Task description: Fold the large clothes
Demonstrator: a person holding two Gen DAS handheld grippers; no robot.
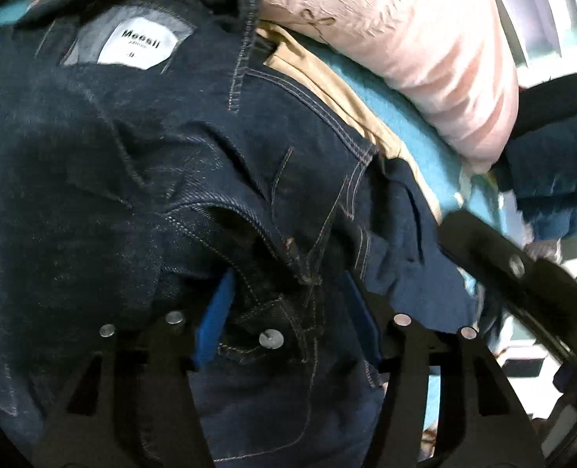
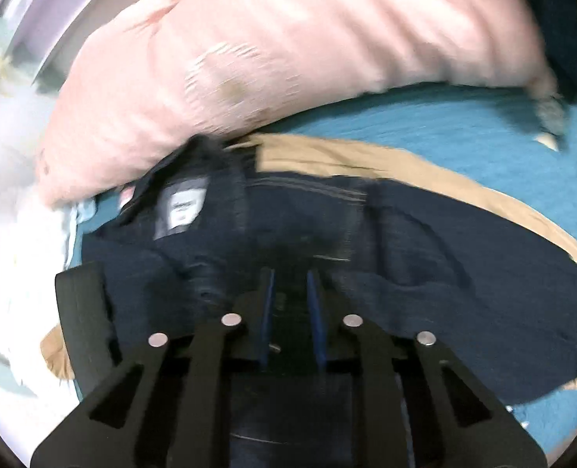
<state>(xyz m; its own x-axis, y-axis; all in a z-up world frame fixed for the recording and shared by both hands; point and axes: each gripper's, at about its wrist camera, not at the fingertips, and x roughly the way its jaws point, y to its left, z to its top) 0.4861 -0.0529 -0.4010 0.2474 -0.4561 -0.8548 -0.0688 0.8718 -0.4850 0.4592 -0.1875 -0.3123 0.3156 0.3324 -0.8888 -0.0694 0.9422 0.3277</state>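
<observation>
Now the dark denim jacket (image 1: 171, 179) lies on the teal bed (image 2: 464, 144), over a tan garment (image 2: 327, 156) beside a pink pillow (image 2: 288, 39). Left gripper (image 1: 288, 304) fingers stand apart astride the button placket; right gripper (image 2: 290, 304) fingers nearly together, apparently pinching denim. Best to grip seams squarely and lift evenly.

Both wrist views steeply down, close, sharing jeans (image 1: 171, 179)
</observation>
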